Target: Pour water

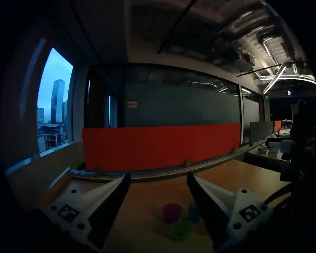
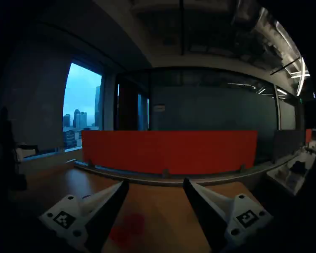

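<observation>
Cups, small and round, cluster together; wooden table lies smooth.

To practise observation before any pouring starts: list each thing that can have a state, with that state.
left gripper, open, empty
right gripper, open, empty
purple cup, on the table, ungripped
blue cup, on the table, ungripped
green cup, on the table, ungripped

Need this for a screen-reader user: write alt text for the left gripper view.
The left tool hangs open above a wooden table, with a purple cup, a blue cup and a green cup clustered on it just ahead. Behind stand a red partition and a window onto city towers.
</observation>
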The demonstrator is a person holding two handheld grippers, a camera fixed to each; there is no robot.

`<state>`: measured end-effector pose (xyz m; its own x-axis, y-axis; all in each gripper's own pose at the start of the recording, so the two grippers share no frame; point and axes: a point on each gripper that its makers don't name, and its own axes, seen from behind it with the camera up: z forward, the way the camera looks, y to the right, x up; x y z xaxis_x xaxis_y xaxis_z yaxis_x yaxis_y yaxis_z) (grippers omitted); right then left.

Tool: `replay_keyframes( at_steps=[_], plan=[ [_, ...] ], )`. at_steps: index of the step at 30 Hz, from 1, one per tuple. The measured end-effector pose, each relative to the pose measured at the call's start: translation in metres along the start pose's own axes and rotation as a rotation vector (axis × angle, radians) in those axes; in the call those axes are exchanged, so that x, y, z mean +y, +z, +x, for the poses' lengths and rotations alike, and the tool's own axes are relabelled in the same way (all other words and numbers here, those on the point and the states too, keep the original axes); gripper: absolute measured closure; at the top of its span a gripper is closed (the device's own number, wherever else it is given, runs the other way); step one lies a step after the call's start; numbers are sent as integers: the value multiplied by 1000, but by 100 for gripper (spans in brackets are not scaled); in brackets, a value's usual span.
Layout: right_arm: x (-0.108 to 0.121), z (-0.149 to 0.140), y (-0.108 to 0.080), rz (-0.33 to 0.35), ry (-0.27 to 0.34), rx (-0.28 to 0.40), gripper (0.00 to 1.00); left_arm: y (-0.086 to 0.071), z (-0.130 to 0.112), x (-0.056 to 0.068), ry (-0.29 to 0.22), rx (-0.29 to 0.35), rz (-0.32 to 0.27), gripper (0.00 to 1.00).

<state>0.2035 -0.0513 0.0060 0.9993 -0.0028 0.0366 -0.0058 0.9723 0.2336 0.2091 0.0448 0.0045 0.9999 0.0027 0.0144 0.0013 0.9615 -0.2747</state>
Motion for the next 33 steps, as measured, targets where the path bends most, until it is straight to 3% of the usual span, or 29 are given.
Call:
replay_keyframes(
  at_steps=[15,21,27,33],
  plan=[
    [-55,12,-3,278,-42,-7,1,-7,3,26,23,-3,-194,2],
    [-78,17,-5,371,-14,-13,1,-8,3,37,-17,-7,-254,2],
    [-92,19,-7,429,-28,-18,1,-8,5,39,-46,-10,-293,2],
    [-104,18,-8,473,-50,-18,1,-10,1,44,-24,-29,-334,2]
  ],
)
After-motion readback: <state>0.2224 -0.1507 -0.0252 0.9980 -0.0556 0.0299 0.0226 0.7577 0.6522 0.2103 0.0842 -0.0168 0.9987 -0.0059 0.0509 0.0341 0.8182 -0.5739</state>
